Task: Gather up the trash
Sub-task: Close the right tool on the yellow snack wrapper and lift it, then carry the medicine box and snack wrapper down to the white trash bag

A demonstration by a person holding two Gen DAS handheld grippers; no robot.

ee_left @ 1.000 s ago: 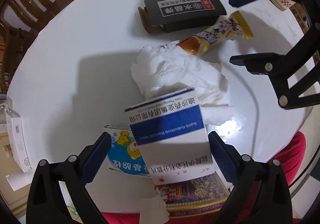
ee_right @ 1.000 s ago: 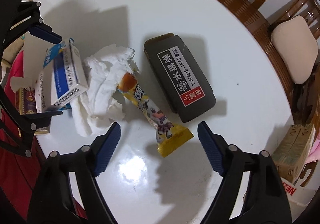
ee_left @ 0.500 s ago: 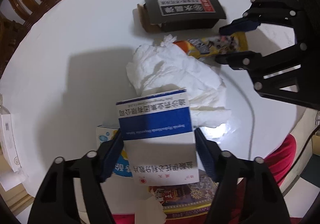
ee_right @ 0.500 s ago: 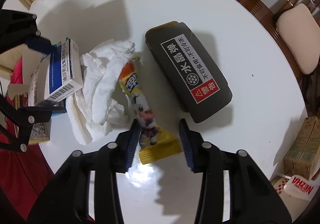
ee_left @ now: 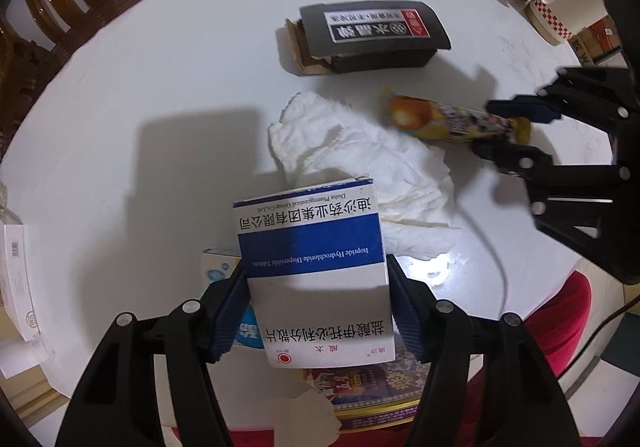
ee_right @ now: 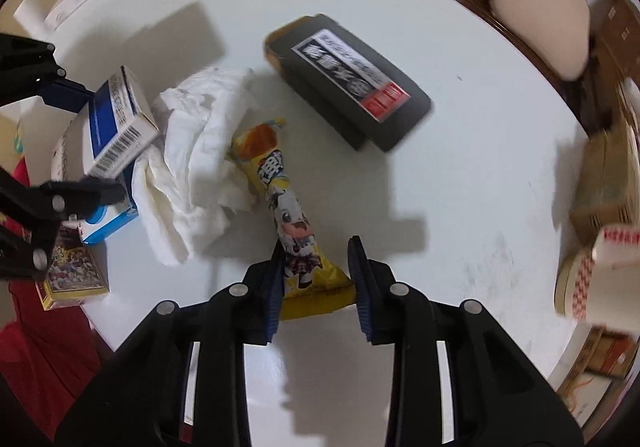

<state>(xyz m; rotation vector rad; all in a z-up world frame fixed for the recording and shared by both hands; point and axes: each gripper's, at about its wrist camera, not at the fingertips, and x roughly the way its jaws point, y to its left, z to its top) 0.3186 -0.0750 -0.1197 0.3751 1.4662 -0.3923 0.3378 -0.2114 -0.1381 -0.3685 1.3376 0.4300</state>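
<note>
Jaws of right gripper (ee_right: pixel 316 279) have narrowed around the snack wrapper (ee_right: pixel 294 231), nearly gripping; left gripper (ee_left: pixel 316 303) still clamps the medicine box (ee_left: pixel 316 267).

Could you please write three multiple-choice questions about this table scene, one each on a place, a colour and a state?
1. What lies between the black box and the medicine box?
A. crumpled tissue
B. a cup
C. a spoon

2. The snack wrapper is mainly:
A. green
B. yellow
C. pink

3. The left hand-held gripper is:
A. open and empty
B. shut on the tissue
C. shut on the medicine box

Answers:
1. A, the white tissue lies between them.
2. B, its ends are yellow.
3. C, both fingers press the box's sides.
</note>
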